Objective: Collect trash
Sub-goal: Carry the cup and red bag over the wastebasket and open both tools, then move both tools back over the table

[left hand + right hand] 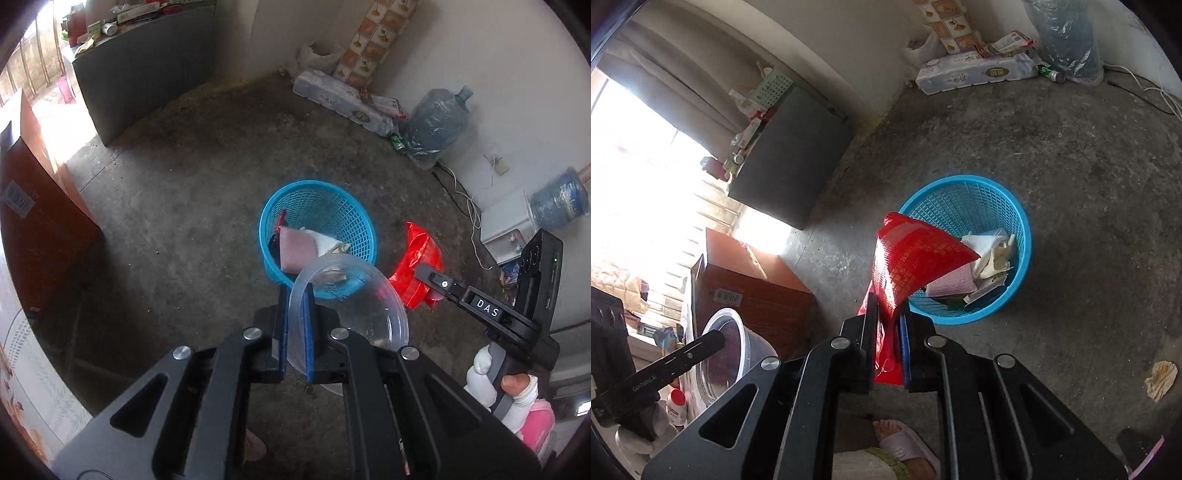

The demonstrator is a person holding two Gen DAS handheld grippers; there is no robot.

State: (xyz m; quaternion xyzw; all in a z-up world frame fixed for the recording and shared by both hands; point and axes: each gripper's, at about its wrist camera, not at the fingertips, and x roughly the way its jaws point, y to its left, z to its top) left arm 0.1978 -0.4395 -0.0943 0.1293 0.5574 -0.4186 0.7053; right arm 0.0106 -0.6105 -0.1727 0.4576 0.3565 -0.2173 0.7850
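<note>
Two pieces of trash in my grip above the blue bin

I see the clear plastic container [351,295], round and see-through with a little residue inside, tilted on edge and pinched by its rim, hanging just over the near edge of the blue mesh basket [354,210]. The red plastic wrapper [916,258], glossy with small printed text, is clamped at its lower end and juts up and across the basket's near rim. The basket stands upright on the concrete floor, already holding crumpled white paper [993,251], a pink packet [297,251] and other scraps.
</note>
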